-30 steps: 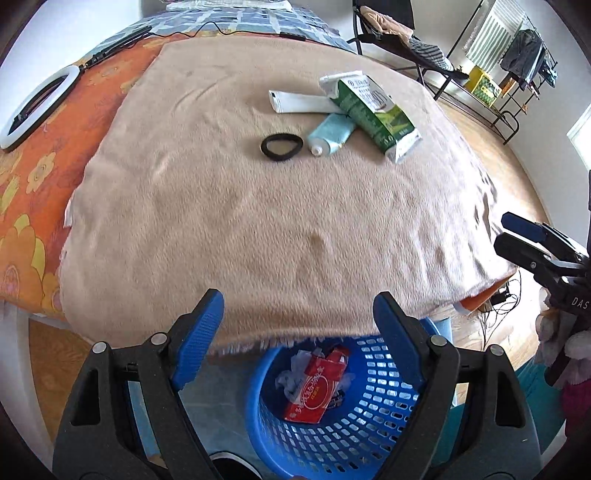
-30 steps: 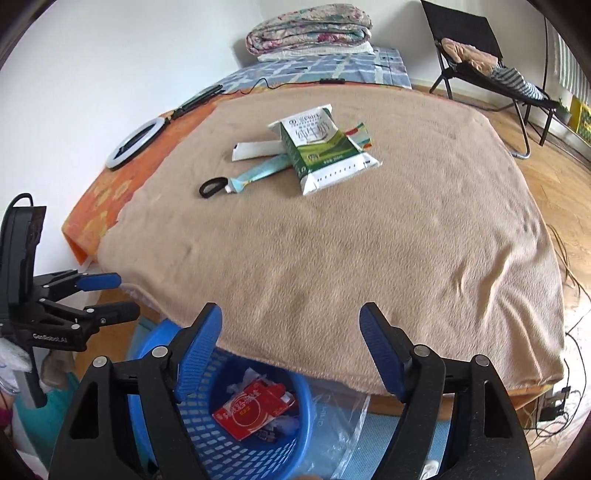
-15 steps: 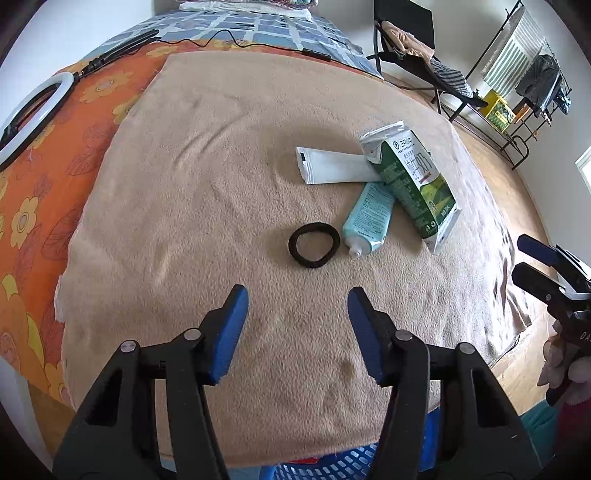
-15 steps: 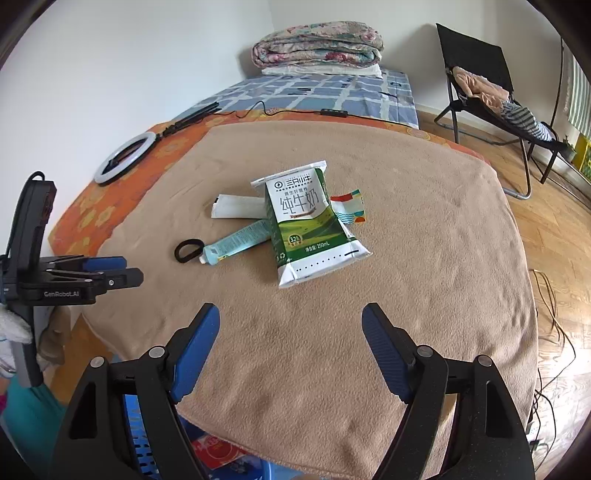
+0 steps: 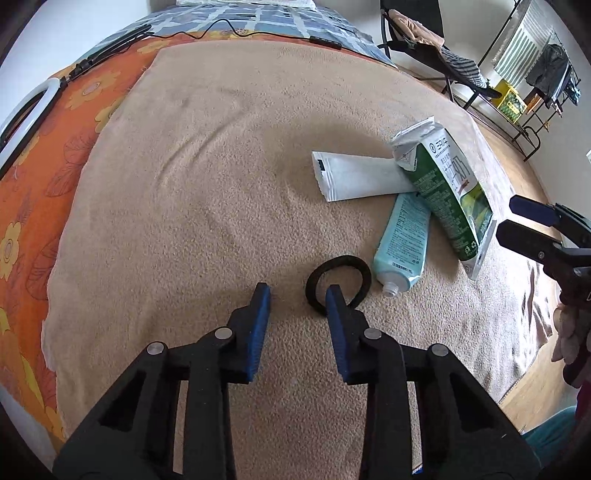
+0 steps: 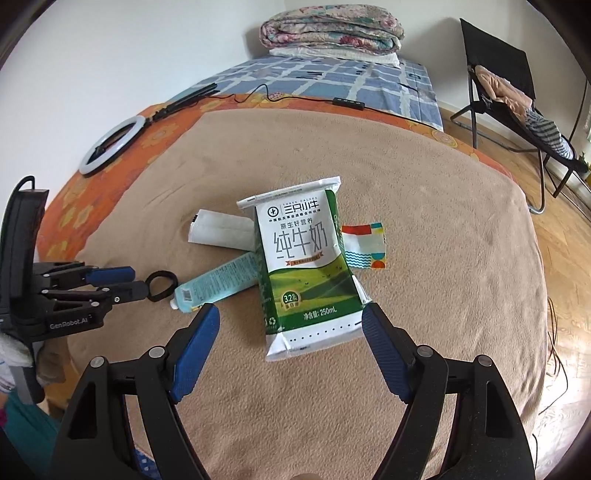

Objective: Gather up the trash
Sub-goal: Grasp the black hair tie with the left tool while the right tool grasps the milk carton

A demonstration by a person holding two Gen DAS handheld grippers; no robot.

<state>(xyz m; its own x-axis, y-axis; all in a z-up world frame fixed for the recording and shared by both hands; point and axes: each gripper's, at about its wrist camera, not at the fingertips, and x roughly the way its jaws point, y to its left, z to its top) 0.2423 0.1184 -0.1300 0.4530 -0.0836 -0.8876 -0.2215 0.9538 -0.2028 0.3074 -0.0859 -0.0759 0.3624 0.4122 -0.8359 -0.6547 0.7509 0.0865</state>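
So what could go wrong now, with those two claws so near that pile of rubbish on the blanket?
The left gripper has just been closing, with nothing between its pads; the black hair tie lies beside one finger, so it may pinch blanket instead. The right gripper is open at the milk carton, which lies over the blue tube; lifting it may shift that.

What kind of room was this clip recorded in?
Most likely a bedroom: a bed with a checked sheet, folded quilts stacked at its head, and a clothes rack by the wall.
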